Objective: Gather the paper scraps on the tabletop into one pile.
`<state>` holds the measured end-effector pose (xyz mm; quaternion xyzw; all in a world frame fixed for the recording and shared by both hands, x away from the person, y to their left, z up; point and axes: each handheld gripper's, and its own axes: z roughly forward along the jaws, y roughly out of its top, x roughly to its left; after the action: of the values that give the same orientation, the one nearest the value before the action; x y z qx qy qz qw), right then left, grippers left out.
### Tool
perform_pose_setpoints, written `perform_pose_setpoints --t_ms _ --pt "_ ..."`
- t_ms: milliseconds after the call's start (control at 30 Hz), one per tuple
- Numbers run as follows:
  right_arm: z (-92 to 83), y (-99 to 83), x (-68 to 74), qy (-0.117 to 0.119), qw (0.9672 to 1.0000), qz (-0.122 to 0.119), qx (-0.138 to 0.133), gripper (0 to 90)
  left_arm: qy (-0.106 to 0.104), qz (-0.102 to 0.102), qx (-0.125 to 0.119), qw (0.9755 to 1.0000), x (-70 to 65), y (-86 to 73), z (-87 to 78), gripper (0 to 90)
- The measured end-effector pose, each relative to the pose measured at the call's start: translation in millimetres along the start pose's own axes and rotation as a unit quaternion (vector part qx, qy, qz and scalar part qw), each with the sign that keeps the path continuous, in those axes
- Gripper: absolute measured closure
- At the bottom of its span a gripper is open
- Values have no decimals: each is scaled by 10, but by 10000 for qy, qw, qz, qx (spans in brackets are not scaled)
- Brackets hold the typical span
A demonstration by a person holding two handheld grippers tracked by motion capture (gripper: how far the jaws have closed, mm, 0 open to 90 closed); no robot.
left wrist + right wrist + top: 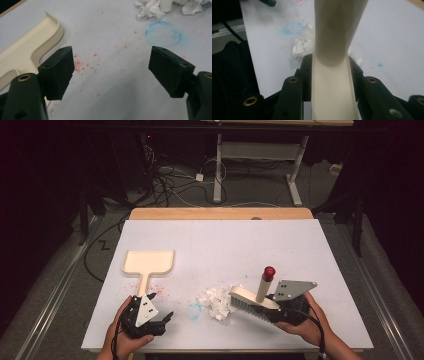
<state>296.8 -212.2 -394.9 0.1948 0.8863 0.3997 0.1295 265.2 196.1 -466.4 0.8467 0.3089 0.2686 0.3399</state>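
A cream hand brush (252, 301) with dark bristles and an upright handle tipped in red stands on the white table top, right of the middle. My right gripper (272, 312) is shut on the right end of its back; in the right gripper view the jaws clamp the cream back (332, 95) under the handle. The bristles touch a pile of white paper scraps (216, 301). A cream dustpan (149, 261) lies flat to the left, its handle toward me. My left gripper (164, 324) rests beside that handle, open, with nothing between its fingers (60, 70).
A blue chalk ring (163, 33) is drawn on the table top (300, 250) beside the scraps (160, 7). Red specks (82, 65) dot the surface by the dustpan (27, 47). Beyond the far wooden edge are cables and a desk frame on the floor.
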Motion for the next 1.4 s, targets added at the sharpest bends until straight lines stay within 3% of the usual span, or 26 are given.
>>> perform_pose_setpoints --t_ms 100,233,333,400,433,467,500,600,667,733,900,1100,1267,1400 --pt "-108 5 -7 -348 9992 159 -101 675 -1 24 -11 10000 -11 9 5 200" --pt "-176 -3 -56 -424 9980 394 -260 675 -8 26 -11 10000 -13 13 8 201" --pt "-172 -11 -116 -725 9946 668 -336 675 -11 16 0 10000 -9 13 14 201" --pt "-110 -24 -166 -1061 9907 819 -251 675 -47 -38 29 10000 -16 12 15 201" --pt "-5 -47 -222 -1389 9855 968 -90 675 -46 -35 34 10000 -18 12 17 201" --pt "-5 -47 -222 -1389 9855 968 -90 675 -48 -31 42 10000 -20 13 17 201" --pt "58 -66 -243 -1551 9818 1093 -60 675 -53 -2 63 10000 -18 14 16 201" --pt "284 -98 -262 -1794 9754 1281 101 675 -52 -8 61 10000 -24 15 22 201" --pt "437 -92 -224 -1971 9738 1117 212 675 -56 24 62 10000 -29 16 18 203" --pt "533 -50 -156 -2042 9725 1118 114 675 -47 12 52 10000 -29 15 15 203" --pt "778 99 66 -1922 9767 955 58 674 -60 -19 36 10000 -16 7 17 203" --pt "939 261 210 -1696 9804 999 -107 674 -68 1 38 10000 -9 -2 5 203" --pt "931 280 200 -1500 9836 968 -245 675 -65 6 44 10000 -7 -3 6 203" --pt "796 280 116 -1626 9812 971 -372 675 -66 -9 33 10000 -9 1 5 203"
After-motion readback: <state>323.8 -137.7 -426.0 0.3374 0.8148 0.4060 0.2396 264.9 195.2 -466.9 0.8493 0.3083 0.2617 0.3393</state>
